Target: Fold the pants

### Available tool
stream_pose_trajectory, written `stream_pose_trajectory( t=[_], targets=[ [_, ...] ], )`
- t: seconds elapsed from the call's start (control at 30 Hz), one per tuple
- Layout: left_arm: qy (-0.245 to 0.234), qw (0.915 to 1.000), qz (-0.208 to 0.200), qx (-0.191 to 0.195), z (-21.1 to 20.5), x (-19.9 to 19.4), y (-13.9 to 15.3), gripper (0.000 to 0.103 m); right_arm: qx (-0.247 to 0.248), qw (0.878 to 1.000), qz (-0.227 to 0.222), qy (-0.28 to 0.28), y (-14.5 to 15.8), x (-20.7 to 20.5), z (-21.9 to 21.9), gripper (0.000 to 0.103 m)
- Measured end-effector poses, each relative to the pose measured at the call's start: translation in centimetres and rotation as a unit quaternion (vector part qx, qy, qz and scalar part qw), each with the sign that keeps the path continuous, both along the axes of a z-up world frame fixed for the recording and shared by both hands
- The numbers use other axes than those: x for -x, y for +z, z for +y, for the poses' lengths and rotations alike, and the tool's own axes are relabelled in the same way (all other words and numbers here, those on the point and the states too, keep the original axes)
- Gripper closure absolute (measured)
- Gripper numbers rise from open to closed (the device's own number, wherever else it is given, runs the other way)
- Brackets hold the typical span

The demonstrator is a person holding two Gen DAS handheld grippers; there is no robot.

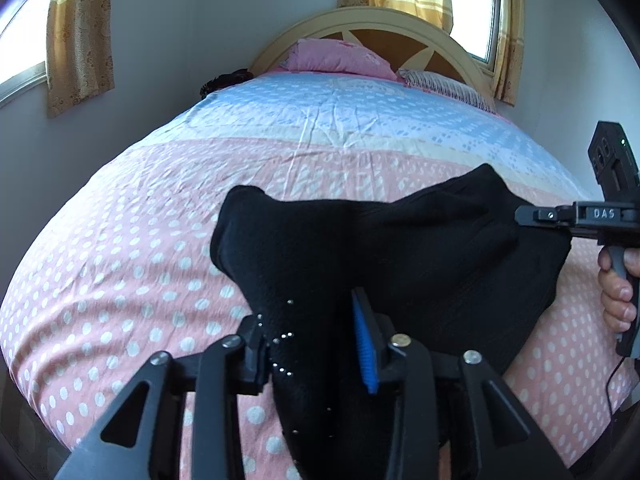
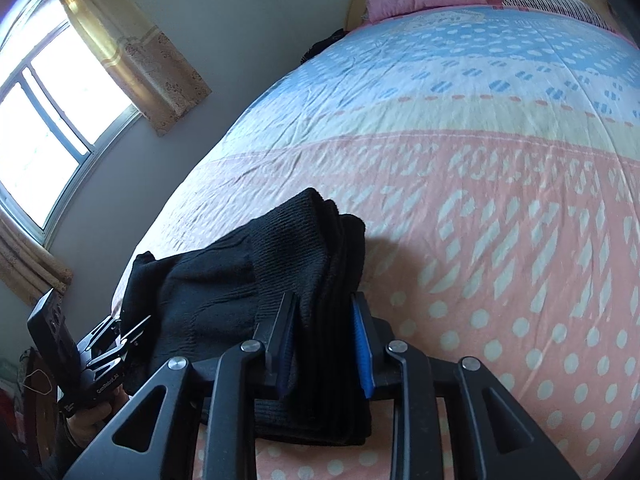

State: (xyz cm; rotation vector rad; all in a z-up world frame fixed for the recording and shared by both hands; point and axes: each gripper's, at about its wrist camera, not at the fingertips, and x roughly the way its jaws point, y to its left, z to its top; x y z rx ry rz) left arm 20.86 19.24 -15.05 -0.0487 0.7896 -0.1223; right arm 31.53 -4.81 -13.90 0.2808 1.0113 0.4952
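The pants (image 1: pixel 400 248) lie on the near part of the bed (image 1: pixel 160 216), on the pink dotted sheet, and they are already a thick, short bundle. In my judgement most of the folding is done: in the right wrist view several layers are stacked at the end of the bundle, so the cloth has been doubled more than once. What seems to be left is to lay the bundle flat, let it go and perhaps smooth it.

The left claw (image 1: pixel 316 344) has one end of the pants between its fingers. There is a gap between the cloth and the blue pad (image 1: pixel 364 344) on the right finger, so the claw looks apart around the fabric and is not pressing it. The right claw (image 2: pixel 324 340) has the other end, the stacked edge, between its fingers. The cloth fills the space between the two pads, so it looks clamped on the pants, though only lightly.

The pants are black and of a ribbed knit, soft and rather heavy. Small shiny studs (image 1: pixel 280 336) sit on the cloth near the left claw. The top of the bundle is humped and uneven, with one corner standing up on the far left and another on the far right. At the far end of the bed lies a pink pillow (image 1: pixel 340 56).
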Motion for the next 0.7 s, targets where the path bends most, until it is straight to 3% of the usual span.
stream_pose_trajectory(
  t=[0.13,0.2,0.3,0.4,0.5,0.57,0.7],
  targets=[
    [0.006,0.9998,-0.012,-0.012,0.2,0.4,-0.5,0.048,-0.024,1.000,0.004,-0.013,-0.4,0.3,-1.3,0.074],
    [0.014,0.9996,-0.017,-0.016,0.7,0.8,-0.7,0.035,-0.029,0.999,0.002,-0.025,-0.3,0.5,-2.0,0.063],
    [0.019,0.9996,-0.018,-0.011,1.7,1.5,-0.8,0.024,-0.037,0.998,0.004,-0.047,-0.1,1.0,-3.2,0.059],
    [0.025,0.9995,-0.017,-0.008,2.9,2.3,-0.8,0.014,-0.006,0.997,-0.010,-0.077,1.1,2.5,-3.9,0.059],
    [0.031,0.9995,-0.011,-0.001,3.8,3.4,-0.1,0.014,0.026,0.994,-0.036,-0.101,2.9,5.1,-4.5,0.058],
    [0.040,0.9990,-0.009,-0.018,3.9,4.2,0.9,0.014,0.033,0.992,-0.055,-0.111,4.2,7.3,-4.8,0.058],
    [0.045,0.9982,-0.037,-0.012,4.3,6.3,3.9,0.013,0.041,0.988,-0.094,-0.119,7.2,11.9,-4.7,0.048]
  ],
)
